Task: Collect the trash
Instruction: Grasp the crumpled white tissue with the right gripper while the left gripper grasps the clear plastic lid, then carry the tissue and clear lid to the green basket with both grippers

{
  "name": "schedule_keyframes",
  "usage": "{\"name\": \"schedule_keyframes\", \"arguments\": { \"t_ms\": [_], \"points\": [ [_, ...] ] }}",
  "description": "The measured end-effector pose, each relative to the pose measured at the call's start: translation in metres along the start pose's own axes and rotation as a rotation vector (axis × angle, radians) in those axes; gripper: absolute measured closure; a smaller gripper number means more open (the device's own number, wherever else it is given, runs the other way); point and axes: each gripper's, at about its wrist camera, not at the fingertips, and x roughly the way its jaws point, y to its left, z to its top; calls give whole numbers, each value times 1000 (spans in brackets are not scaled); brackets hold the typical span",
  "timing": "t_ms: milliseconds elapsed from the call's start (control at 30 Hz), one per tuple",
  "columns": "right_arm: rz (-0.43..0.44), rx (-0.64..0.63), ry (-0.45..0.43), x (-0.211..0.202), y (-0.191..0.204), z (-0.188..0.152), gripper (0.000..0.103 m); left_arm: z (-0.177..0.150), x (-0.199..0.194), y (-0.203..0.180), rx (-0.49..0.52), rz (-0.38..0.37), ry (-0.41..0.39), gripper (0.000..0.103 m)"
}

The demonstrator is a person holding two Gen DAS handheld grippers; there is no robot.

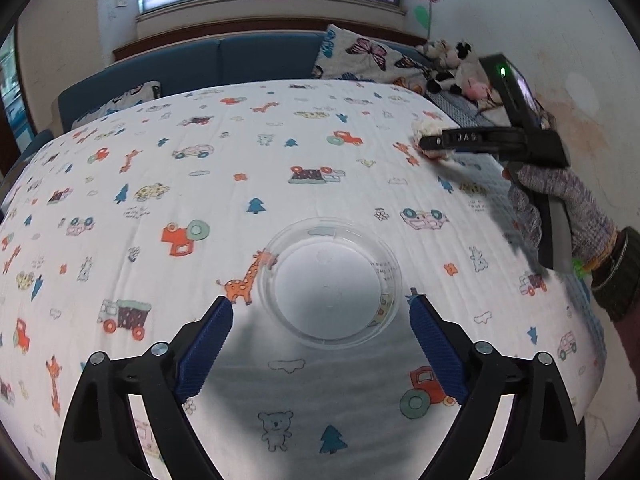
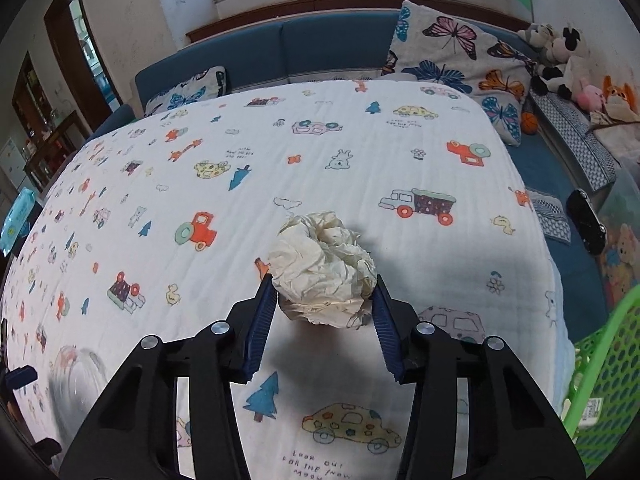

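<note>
- The right gripper (image 2: 325,292) has its blue ribbed pads closed against both sides of a crumpled paper wad (image 2: 324,268), which sits between the fingertips; the left pad touches the wad's lower left edge and the right pad its lower right edge.
- The left gripper (image 1: 322,310) stands wide apart with nothing between its pads; a clear plastic bowl (image 1: 330,282) lies just ahead of the fingertips, and neither pad touches it.
- The bowl rests upright on the printed cloth (image 1: 200,184), which is white with cars, giraffes, trees and tractors and covers a table.
- Seen from the left wrist, the wad lies well beyond the bowl, toward the cloth's far right edge, with the right gripper's dark finger across it and a gloved hand (image 1: 560,200) around the handle.
- Seen from the right wrist, the bowl is a blurred clear shape near the cloth's lower left.
- A green mesh basket (image 2: 604,368) stands off the cloth's right edge, near the lower right of the right wrist view.
- Beyond the cloth's far edge runs a blue sofa (image 2: 312,52) with a butterfly cushion (image 2: 460,52).
- Soft toys (image 2: 568,64) sit to the right of that cushion.
</note>
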Motion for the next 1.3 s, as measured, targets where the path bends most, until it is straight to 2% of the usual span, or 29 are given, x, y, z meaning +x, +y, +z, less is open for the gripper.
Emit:
{"name": "schedule_keyframes", "arguments": {
  "t_ms": [200, 600, 867, 1300],
  "points": [
    [23, -2, -29, -21, 3, -3, 56, 5, 13, 1, 22, -63, 34, 12],
    [46, -45, -82, -78, 17, -31, 56, 15, 26, 0, 124, -101, 53, 9],
    [45, -37, -108, -109, 18, -50, 56, 17, 35, -8, 208, -83, 64, 7],
    [48, -50, -113, -127, 29, -74, 56, 17, 39, -5, 215, -69, 69, 7]
  ]
}}
